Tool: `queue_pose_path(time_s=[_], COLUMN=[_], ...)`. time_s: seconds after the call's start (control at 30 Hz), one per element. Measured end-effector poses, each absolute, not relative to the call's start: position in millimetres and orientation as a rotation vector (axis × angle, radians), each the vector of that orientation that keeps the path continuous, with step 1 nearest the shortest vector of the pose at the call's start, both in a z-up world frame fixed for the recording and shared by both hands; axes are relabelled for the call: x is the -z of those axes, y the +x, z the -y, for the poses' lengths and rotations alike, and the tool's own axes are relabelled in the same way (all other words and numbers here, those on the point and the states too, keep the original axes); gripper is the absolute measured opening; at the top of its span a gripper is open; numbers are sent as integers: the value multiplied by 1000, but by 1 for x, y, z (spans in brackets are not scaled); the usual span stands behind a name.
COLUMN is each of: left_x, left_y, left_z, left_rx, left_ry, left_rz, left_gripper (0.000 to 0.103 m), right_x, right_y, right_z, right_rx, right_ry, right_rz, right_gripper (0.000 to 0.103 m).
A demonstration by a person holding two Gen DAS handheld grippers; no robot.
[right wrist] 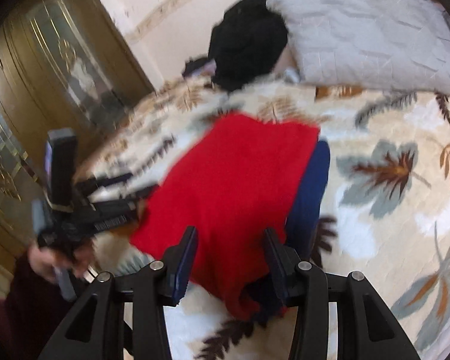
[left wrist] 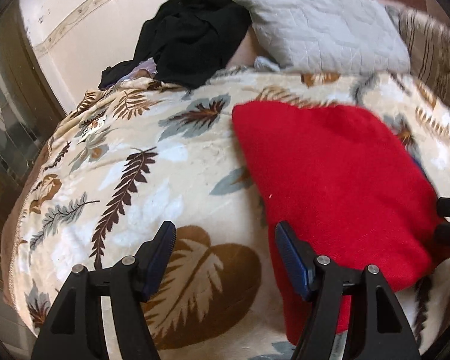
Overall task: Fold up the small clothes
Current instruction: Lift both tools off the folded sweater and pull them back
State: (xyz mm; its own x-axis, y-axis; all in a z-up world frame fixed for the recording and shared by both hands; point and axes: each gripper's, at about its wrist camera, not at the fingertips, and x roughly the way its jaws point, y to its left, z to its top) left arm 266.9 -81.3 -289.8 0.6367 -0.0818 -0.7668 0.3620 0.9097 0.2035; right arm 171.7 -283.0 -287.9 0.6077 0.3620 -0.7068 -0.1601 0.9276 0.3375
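Red and fuzzy, a folded knit garment (left wrist: 339,186) lies flat on a bed covered by a cream plush blanket printed with brown and grey leaves (left wrist: 141,186). In the right wrist view a dark blue cloth (right wrist: 310,192) shows along the red garment's right edge, partly tucked under it. At the head of the bed a grey quilted pillow (left wrist: 324,27) leans against the wall, with a heap of black clothing (left wrist: 195,33) just beside it on its left. The left gripper (left wrist: 225,234) hovers over the blanket at the red garment's left edge, its blue-padded fingers (left wrist: 162,252) spread apart with nothing between them. The right gripper (right wrist: 229,240) hangs above the garment's near end, its fingers apart and not pressing the fabric. A hand (right wrist: 54,261) holds the left gripper's handle in the right wrist view, in front of a brown glass-fronted cabinet (right wrist: 45,69).
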Motion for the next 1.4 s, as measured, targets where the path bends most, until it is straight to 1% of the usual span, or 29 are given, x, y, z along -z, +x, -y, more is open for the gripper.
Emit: queue_pose_path(time_s=[0.1, 0.13, 0.2, 0.3, 0.37, 0.43, 0.47, 0.5, 0.57, 0.63, 0.67, 0.73, 0.87, 0.93, 1.03, 1.1, 1.17, 1.2, 1.23, 1.3, 1.33, 1.4], left_x=[296, 294, 286, 269, 260, 260, 264, 269, 279, 282, 282, 282, 272, 264, 251, 241, 231, 226, 221, 210, 205, 195], left_y=[271, 272, 271, 267, 261, 258, 257, 256, 254, 250, 250, 252, 247, 242, 230, 221, 214, 211, 207, 198, 191, 180], left_z=[84, 82, 79, 71, 69, 73, 78, 82, 89, 92, 91, 89, 87, 86, 82, 79, 74, 71, 68, 60, 54, 43], left_rx=[249, 248, 260, 296, 347, 377, 392, 402, 393, 392, 390, 382, 369, 360, 340, 309, 289, 280, 270, 230, 212, 202], left_ry=[370, 361, 334, 270, 234, 246, 265, 286, 340, 382, 391, 377, 374, 367, 353, 348, 322, 308, 298, 280, 265, 232], left_rz=[-879, -879, -861, -816, -783, -786, -800, -816, -818, -784, -778, -784, -748, -716, -665, -641, -623, -618, -613, -601, -588, -576], left_gripper=[70, 70, 70, 70, 70, 70, 70, 70, 70, 73, 74, 75, 75, 75, 75, 75, 76, 78, 82, 85, 86, 86], right_x=[316, 318, 307, 275, 260, 256, 259, 264, 280, 303, 315, 336, 318, 300, 273, 266, 268, 273, 284, 310, 323, 321], right_y=[182, 184, 188, 194, 208, 234, 248, 265, 297, 326, 336, 346, 331, 307, 262, 234, 211, 204, 198, 198, 199, 195], right_z=[279, 281, 287, 303, 311, 313, 313, 313, 312, 312, 315, 323, 328, 325, 309, 297, 286, 281, 275, 272, 272, 272], right_rx=[-261, -260, -272, -298, -282, -244, -237, -235, -231, -180, -150, -135, -125, -130, -152, -165, -176, -163, -139, -122, -109, -103], right_ry=[200, 205, 229, 321, 353, 339, 351, 374, 422, 430, 424, 503, 542, 514, 438, 399, 369, 348, 319, 311, 309, 303], right_rz=[-980, -991, -987, -894, -855, -863, -877, -901, -965, -1017, -1042, -1068, -1042, -1023, -989, -979, -983, -994, -1024, -1085, -1106, -1072], right_gripper=[49, 48, 48, 48, 48, 48, 44, 33, 32, 32, 26, 26, 25, 29, 29, 29, 29, 29, 29, 29, 29, 28])
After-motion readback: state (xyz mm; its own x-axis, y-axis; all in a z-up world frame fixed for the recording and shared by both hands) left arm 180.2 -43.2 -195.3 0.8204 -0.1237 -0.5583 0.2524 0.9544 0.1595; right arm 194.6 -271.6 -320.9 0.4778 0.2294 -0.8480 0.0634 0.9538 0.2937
